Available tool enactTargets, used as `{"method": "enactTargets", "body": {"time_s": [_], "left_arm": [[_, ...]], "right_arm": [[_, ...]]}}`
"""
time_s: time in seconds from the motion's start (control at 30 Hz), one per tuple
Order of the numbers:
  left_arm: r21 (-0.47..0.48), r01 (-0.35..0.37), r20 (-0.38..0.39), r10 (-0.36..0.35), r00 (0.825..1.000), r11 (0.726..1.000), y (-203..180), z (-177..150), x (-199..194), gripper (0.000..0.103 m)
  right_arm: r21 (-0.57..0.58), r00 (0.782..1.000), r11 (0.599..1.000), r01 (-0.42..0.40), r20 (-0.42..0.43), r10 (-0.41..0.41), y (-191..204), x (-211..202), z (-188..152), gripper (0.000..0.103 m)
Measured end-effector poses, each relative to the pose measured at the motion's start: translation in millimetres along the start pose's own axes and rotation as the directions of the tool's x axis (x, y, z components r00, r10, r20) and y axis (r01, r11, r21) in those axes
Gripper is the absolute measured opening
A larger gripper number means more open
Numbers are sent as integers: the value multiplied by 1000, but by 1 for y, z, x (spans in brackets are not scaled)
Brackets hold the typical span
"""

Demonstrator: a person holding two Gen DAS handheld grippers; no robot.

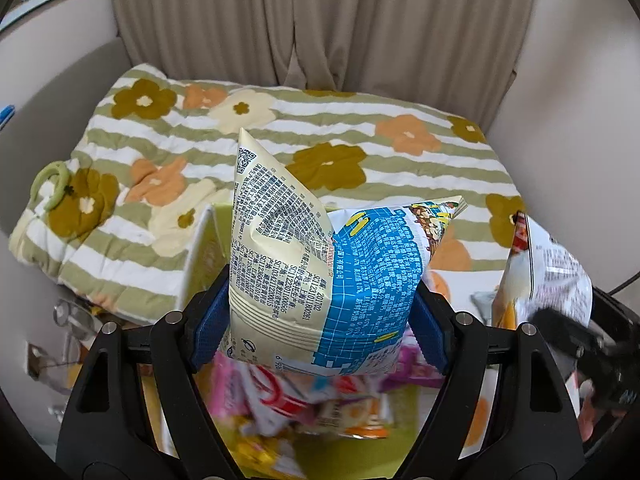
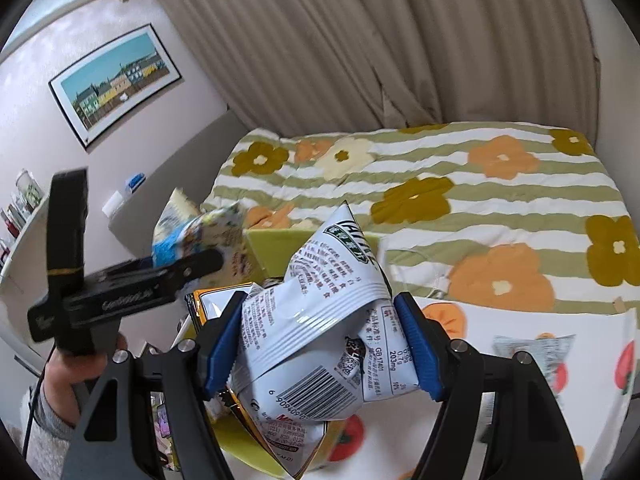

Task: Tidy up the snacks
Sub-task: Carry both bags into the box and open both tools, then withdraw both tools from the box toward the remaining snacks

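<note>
- The yellow-green box (image 1: 208, 240) sits just below both grippers, heaped with snack packets (image 1: 304, 396) — little free room inside it.
- The left gripper (image 1: 320, 320) carries a cream-and-blue bag (image 1: 320, 260) that fills the space above the box on that side.
- The right gripper (image 2: 320, 344) carries a white bag (image 2: 316, 320); the two loads hang close side by side, with only a narrow gap between them.
- Beyond the box, the flowered quilt (image 1: 360, 136) lies broad and flat — open room above it on the far side.
- The curtain (image 1: 320, 20) closes off the far edge.
- To the right, a flat packet (image 2: 532, 344) lies on the fruit-print cloth (image 2: 520, 400); the cloth around it is free.
- To the left, a shelf with bottles (image 2: 24, 204) lines the wall.
</note>
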State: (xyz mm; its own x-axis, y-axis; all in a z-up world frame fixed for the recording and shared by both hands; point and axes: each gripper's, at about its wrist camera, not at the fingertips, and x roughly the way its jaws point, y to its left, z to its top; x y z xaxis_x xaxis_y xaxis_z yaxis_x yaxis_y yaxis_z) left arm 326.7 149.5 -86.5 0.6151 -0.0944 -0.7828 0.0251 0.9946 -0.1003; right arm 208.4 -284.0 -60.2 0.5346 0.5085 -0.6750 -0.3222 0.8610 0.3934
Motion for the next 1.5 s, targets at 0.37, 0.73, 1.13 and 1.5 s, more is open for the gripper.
{"method": "enactTargets", "body": {"time_s": [0.37,0.73,1.13,1.5], "left_arm": [[88,27,-93,-19,995,996,44,5,52,102],[54,69,-67,-65,996,996,66,-20,22,102],[5,56,-78,-56,995,998,75,-55,12,102],[12,65,-48,-64,997,998,79,-73,-16,102]], "right_arm": [[35,994,996,86,-66,-83,39,43,-25,69],[-74,991,991,109,-68,-114,74,47,-42,70],[-232,987,967,110,-92,-134,93,62,-72,102],[-243,987,957,155,-7,-162,108,39,-78,102]]}}
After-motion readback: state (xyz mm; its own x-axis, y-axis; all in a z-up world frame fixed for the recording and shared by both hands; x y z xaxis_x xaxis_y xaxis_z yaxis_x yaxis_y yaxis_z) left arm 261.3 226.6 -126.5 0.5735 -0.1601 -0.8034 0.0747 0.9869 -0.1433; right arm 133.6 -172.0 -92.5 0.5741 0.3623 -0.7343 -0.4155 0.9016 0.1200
